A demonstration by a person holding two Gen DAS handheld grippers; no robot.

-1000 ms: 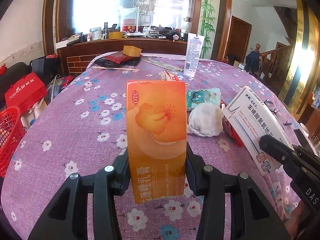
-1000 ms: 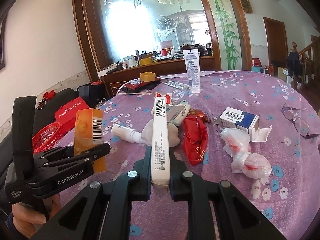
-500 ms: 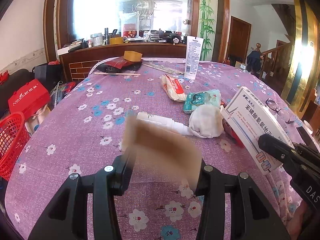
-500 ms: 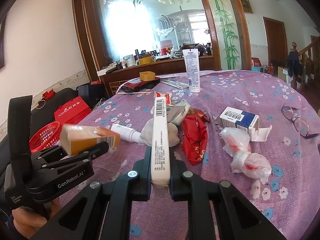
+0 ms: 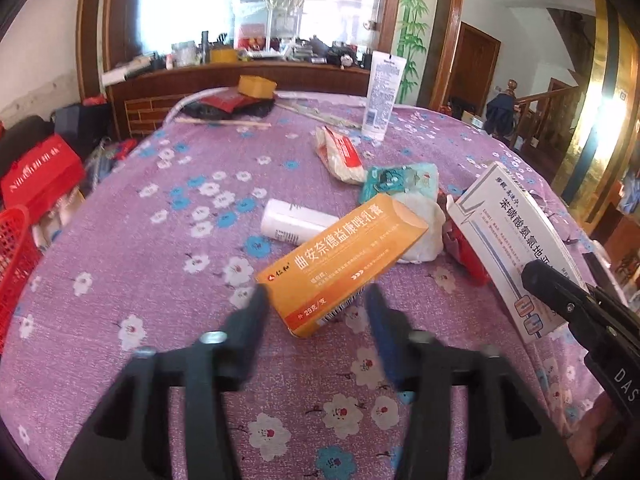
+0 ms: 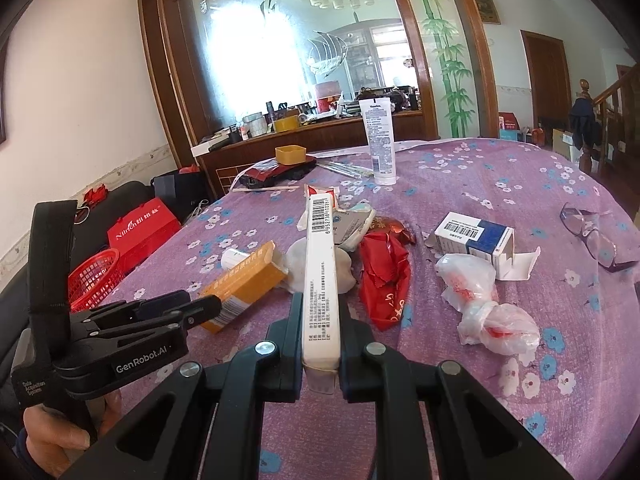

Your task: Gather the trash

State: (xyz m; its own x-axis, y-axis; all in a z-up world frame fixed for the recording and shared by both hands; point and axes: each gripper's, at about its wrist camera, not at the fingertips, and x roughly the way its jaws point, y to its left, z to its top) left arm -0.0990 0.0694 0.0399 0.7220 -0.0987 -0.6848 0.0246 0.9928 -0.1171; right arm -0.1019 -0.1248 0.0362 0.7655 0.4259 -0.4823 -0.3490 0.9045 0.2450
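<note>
An orange medicine box (image 5: 340, 264) lies flat and slantwise on the purple flowered tablecloth (image 5: 152, 288). Its near end sits between the tips of my left gripper (image 5: 316, 306). The jaws are opening and the pads stand clear of the box. In the right wrist view the same orange box (image 6: 244, 284) rests just ahead of the left gripper (image 6: 192, 312). My right gripper (image 6: 320, 308) is shut on a long white carton (image 6: 320, 276) with a barcode, held on edge above the table. The white carton (image 5: 516, 248) also shows at the right of the left wrist view.
Trash lies in a cluster: a white bottle (image 5: 292, 224), crumpled tissue (image 5: 426, 232), teal packet (image 5: 400, 180), red wrapper (image 6: 384, 280), blue-white box (image 6: 472, 240), knotted plastic bags (image 6: 492, 312). Glasses (image 6: 596, 236) lie right. A red basket (image 5: 16, 256) stands off the left edge.
The orange box stood upright in the left jaws, tipped over, and now lies on the cloth. The left jaws have spread apart. The right gripper and its carton have not moved.
</note>
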